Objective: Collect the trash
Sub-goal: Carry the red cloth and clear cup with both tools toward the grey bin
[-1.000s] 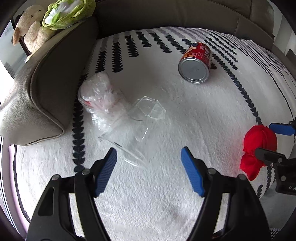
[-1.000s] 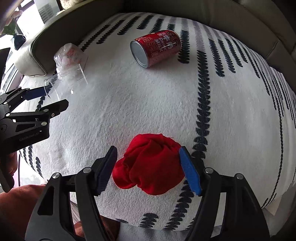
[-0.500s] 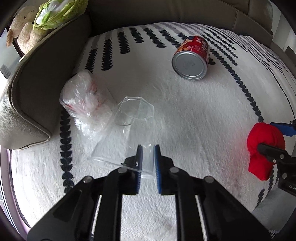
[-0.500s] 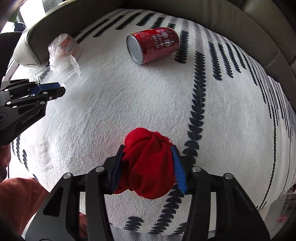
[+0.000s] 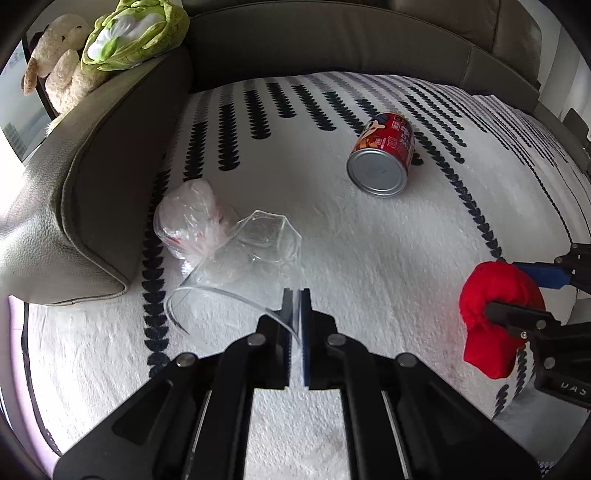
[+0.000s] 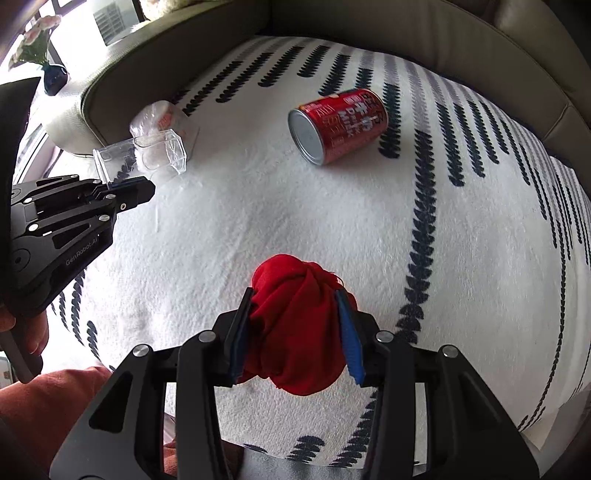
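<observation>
My left gripper (image 5: 296, 295) is shut on the rim of a clear plastic cup (image 5: 236, 262) and holds it tilted just above the white patterned blanket (image 5: 369, 258); the gripper (image 6: 142, 188) and the cup (image 6: 147, 151) also show in the right wrist view. My right gripper (image 6: 293, 299) is shut on a crumpled red cloth (image 6: 295, 325), which also shows in the left wrist view (image 5: 495, 317). A red milk can (image 5: 382, 158) lies on its side farther back, also in the right wrist view (image 6: 338, 123). A crumpled clear plastic wrapper (image 5: 192, 218) lies behind the cup.
A grey sofa armrest (image 5: 92, 177) rises at the left, with a beige plush toy (image 5: 55, 74) and a green plush (image 5: 133, 33) on it. The sofa back (image 5: 332, 48) runs behind the blanket. A flower vase (image 6: 51, 74) stands beyond the armrest.
My left gripper has shut on the clear cup's rim and lifted it a little. My right gripper has shut on the red cloth and raised it off the blanket.
</observation>
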`<state>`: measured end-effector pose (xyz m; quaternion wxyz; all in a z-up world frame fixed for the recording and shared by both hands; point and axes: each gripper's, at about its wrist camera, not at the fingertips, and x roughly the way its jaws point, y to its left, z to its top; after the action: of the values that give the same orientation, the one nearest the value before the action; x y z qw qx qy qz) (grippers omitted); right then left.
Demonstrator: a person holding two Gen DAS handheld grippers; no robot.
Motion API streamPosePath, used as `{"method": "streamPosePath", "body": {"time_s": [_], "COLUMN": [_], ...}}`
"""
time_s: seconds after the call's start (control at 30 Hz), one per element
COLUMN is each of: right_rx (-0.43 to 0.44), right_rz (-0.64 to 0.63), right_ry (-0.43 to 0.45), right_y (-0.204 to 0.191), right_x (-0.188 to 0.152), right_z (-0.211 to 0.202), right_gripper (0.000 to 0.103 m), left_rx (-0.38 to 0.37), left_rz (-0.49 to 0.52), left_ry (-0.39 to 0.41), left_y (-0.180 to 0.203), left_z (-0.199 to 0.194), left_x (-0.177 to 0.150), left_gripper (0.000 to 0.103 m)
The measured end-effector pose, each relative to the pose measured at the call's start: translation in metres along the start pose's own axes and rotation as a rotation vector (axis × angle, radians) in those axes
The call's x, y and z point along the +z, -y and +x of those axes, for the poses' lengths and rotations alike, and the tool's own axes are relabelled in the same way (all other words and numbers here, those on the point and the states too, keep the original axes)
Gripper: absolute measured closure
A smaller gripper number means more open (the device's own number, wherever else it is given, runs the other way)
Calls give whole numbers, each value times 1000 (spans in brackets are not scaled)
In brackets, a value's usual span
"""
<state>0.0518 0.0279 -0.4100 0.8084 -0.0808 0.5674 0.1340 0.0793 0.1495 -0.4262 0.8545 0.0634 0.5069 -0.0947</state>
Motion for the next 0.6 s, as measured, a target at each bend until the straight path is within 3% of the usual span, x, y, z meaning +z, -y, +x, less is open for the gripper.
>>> {"method": "streamPosePath", "body": {"time_s": [0.3, 0.6], "right_rx": [45, 118], "right_rz": [-84, -236], "right_ry": [1, 7], "right_y": [-38, -131], "right_x": [20, 52], "right_z": [-7, -10], "right_gripper": [62, 62], "left_rx": [2, 68], "left_rz": [-72, -197], "left_ry": [38, 48], "left_y": [-33, -110], "left_z": [-39, -86], "left_x": [-6, -47], "left_gripper": [99, 99]}}
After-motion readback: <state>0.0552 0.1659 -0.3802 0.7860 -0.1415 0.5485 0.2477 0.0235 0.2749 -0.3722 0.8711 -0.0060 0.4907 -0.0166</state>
